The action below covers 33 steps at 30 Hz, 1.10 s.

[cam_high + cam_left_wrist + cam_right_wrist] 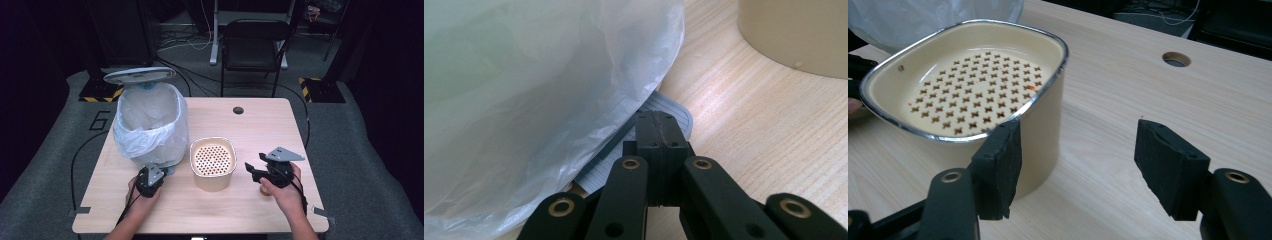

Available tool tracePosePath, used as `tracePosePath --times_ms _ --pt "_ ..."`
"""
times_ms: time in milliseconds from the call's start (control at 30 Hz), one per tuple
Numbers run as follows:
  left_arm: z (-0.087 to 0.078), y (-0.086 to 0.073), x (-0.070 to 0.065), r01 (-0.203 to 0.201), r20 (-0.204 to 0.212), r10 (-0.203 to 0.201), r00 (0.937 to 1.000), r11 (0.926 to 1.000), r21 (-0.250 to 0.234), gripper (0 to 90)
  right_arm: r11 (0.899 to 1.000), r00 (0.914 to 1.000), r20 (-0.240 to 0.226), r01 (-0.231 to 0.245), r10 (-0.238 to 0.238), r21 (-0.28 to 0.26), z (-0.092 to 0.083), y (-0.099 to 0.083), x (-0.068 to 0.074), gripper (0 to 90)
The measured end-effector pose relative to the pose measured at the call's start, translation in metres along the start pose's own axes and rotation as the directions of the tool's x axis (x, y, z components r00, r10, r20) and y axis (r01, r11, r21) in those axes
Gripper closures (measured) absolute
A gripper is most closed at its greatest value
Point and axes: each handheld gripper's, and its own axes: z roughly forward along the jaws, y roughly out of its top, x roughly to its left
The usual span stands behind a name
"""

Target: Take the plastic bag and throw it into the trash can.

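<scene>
On the counter point(260, 130), the closed left hand-held gripper point(659, 131) presses the bin's pedal point(663, 107); the open right hand-held gripper point(1080, 172) hangs beside the cream container point(213, 162), nothing between its jaws.

A: What carries everything here?

B: A light wooden table point(260, 125) with a round cable hole point(238, 110) near its far edge.

A: And what stands on it?

B: A cream container point(213, 163) with a perforated inner floor and a metal rim sits near the middle. Just to the left of the container, almost touching it, stands a bin point(150, 125) lined with a clear plastic bag, its lid raised. At the bin's near foot, left of the container, a grey ribbed pedal point(674, 111) lies low over the wood.
</scene>
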Motion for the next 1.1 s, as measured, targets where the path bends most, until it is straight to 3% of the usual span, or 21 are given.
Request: tracePosePath --times_ms 67,200,333,400,633,733,933,1100 --pt "0.0 0.0 0.0 0.001 0.0 -0.001 1.0 1.0 0.0 90.0 1.0 1.0 -0.007 0.006 -0.006 0.006 0.004 0.003 0.002 35.8" --pt "0.0 0.0 0.0 0.0 0.001 0.0 1.0 1.0 0.001 90.0 1.0 0.9992 -0.037 0.012 -0.012 0.007 0.02 0.012 0.012 48.1" --pt "0.0 0.0 0.0 0.0 -0.001 0.0 1.0 1.0 0.0 90.0 1.0 0.9987 -0.051 0.009 -0.01 -0.002 0.027 0.017 0.017 52.2" --pt "0.0 0.0 0.0 0.002 0.001 -0.002 1.0 1.0 0.001 90.0 1.0 0.9979 -0.064 0.004 -0.003 0.019 0.035 0.019 0.019 54.4" --pt "0.0 0.0 0.0 0.0 0.001 0.0 1.0 1.0 0.0 90.0 0.996 0.9984 -0.055 -0.011 0.016 0.085 0.05 0.018 0.022 55.1" --pt "0.0 0.0 0.001 0.0 0.007 0.0 1.0 1.0 0.003 90.0 0.995 0.9969 -0.075 -0.016 0.023 0.094 0.051 0.016 0.025 53.8" --pt "0.0 0.0 0.001 0.0 0.007 0.0 1.0 1.0 0.003 90.0 0.994 0.9987 -0.05 -0.001 0.007 0.106 0.051 0.017 0.029 53.3" --pt "0.0 0.0 0.001 0.0 0.007 0.0 1.0 1.0 0.003 90.0 0.995 0.9975 -0.059 -0.033 0.039 0.095 0.048 0.014 0.03 52.7"
